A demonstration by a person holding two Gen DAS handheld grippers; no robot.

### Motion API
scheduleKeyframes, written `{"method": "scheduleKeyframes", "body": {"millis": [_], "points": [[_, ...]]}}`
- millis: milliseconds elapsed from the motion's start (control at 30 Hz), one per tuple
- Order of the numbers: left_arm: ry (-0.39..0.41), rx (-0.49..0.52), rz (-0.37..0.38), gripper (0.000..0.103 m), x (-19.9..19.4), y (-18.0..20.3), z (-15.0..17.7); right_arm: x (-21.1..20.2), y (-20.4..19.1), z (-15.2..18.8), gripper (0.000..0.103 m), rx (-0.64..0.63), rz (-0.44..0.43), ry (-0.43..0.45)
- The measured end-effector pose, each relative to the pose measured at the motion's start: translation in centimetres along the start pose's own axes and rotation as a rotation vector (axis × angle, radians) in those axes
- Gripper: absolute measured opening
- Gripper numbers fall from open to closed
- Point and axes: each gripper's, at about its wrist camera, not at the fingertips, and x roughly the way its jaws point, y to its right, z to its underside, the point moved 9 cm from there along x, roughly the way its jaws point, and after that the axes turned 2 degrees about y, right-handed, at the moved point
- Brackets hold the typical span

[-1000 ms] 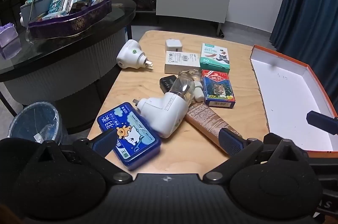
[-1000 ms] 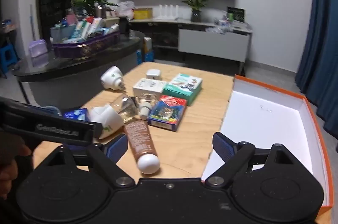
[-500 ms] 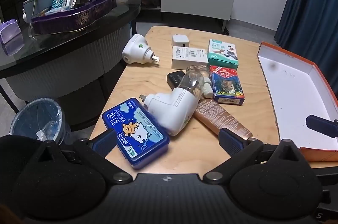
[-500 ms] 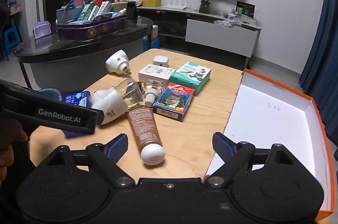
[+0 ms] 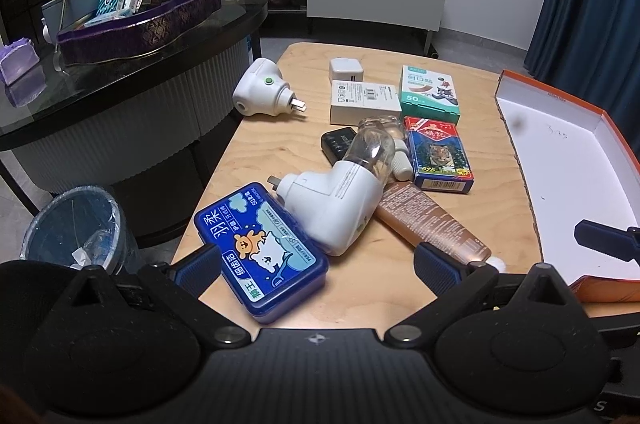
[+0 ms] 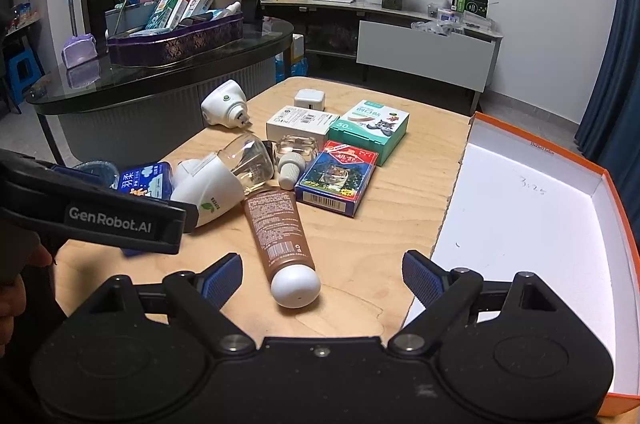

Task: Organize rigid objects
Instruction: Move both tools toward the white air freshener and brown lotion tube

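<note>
Both grippers hang spread wide and empty: the left gripper (image 5: 318, 262) over a blue tin (image 5: 260, 250), the right gripper (image 6: 322, 274) over a brown tube (image 6: 280, 236). "GenRobot.AI" marks the left one. The orange box (image 6: 520, 208), reading "3.25", lies right of the clutter on the table (image 6: 380, 224).

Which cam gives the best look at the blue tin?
Left wrist: the blue tin lies whole and close between the left gripper fingers, label readable. In the right wrist view the left gripper's body hides most of it.
</note>
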Motion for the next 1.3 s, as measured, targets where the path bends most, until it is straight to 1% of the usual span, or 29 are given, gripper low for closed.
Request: {"method": "scheduleKeyframes", "body": {"millis": [467, 767, 1100, 1300], "points": [[-0.027, 0.000, -0.004, 0.103, 1.2, -0.4, 0.3, 1.7, -0.3, 0.4, 0.102, -0.004, -0.016, -0.031], [-0.043, -0.005, -0.004, 0.103, 2.0, -0.7, 0.6, 2.9, -0.4, 0.4, 0.102, -0.008, -0.042, -0.048], [-0.055, -0.031, -0.011, 0.103, 3.0, -2.2, 0.4, 5.7, -0.8, -0.1, 0.102, -0.009, -0.100, -0.081], [-0.053, -0.041, 0.001, 0.103, 3.4, -2.7, 0.2, 7.5, -1.5, -0.2, 0.102, -0.020, -0.116, -0.100]]}}
